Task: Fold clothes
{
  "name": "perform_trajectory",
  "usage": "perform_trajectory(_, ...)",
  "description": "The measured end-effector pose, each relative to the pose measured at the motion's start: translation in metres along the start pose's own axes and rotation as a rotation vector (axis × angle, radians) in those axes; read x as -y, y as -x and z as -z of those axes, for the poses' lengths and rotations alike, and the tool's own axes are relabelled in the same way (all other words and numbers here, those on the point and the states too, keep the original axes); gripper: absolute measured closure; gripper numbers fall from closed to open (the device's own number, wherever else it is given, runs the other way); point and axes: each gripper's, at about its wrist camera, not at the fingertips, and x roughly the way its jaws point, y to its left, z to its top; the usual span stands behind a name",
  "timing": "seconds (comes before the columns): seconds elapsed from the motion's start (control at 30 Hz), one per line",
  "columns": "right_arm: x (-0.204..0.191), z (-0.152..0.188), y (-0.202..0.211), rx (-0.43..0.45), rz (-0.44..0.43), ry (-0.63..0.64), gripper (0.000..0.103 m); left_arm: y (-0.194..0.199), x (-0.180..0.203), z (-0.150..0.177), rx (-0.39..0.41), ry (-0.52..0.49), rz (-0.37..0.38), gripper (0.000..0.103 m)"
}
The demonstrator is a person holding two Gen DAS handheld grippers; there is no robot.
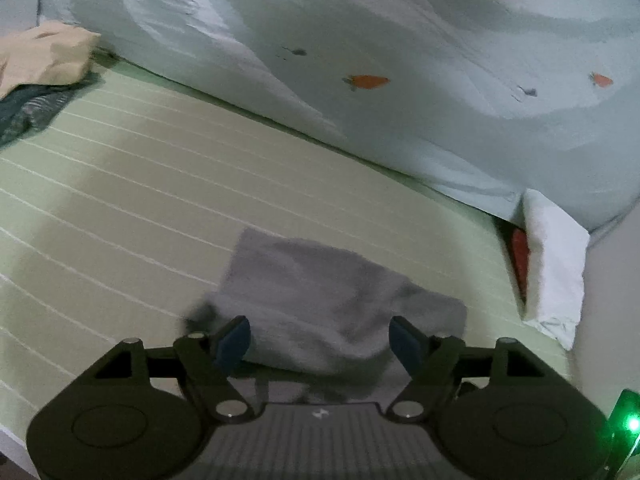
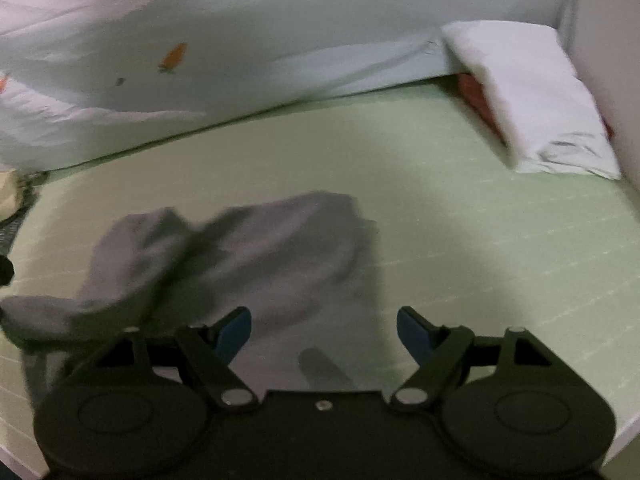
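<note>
On the near part of the green sheet (image 1: 160, 184), the rumpled grey garment (image 1: 320, 280) could be bunched if only one layer is caught by the spread, empty left gripper (image 1: 320, 340) and right gripper (image 2: 324, 330).

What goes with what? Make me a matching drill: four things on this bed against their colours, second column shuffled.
1. garment by the left gripper and right gripper
2. sheet
3. quilt
4. cloth at far left

A. pale blue, orange carrot print
B. tan
C. grey
D. light green, thin white lines

Pairs: 1-C, 2-D, 3-A, 4-B
</note>
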Motion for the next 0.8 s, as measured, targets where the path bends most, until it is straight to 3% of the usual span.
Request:
perform_trajectory(0.23, -0.065, -0.005, -0.005, 0.018, -0.074, -0.02, 0.022, 0.011, -0.062, -0.019, -0.012, -0.007, -0.037, 0.026)
perform_trajectory(0.47, -0.109, 0.001, -0.017, 0.003, -0.106, -0.129, 0.024, 0.009, -0.111, -0.04, -0.045, -0.07, -0.037, 0.026)
perform_trajectory(0.5, -0.114, 0.003, -0.02, -0.008, -0.108, -0.145, 0.028, 0.009, -0.117, -0.043, -0.048, -0.082, -0.035, 0.026)
perform_trajectory(0.57, -0.12, 0.005, -0.029, -0.031, -0.118, -0.173, 0.047, 0.01, -0.126, -0.046, -0.053, -0.101, -0.036, 0.025)
perform_trajectory(0.63, -0.122, 0.005, -0.027, -0.016, -0.13, -0.163, 0.078, 0.009, -0.133, -0.049, -0.057, -0.105, -0.038, 0.025)
perform_trajectory(0.7, -0.124, 0.006, -0.025, -0.002, -0.142, -0.152, 0.094, 0.007, -0.139, -0.052, -0.062, -0.101, -0.04, 0.025)
perform_trajectory(0.8, -0.125, 0.003, -0.017, 0.029, -0.181, -0.131, 0.096, 0.004, -0.141, -0.053, -0.063, -0.08, -0.035, 0.025)
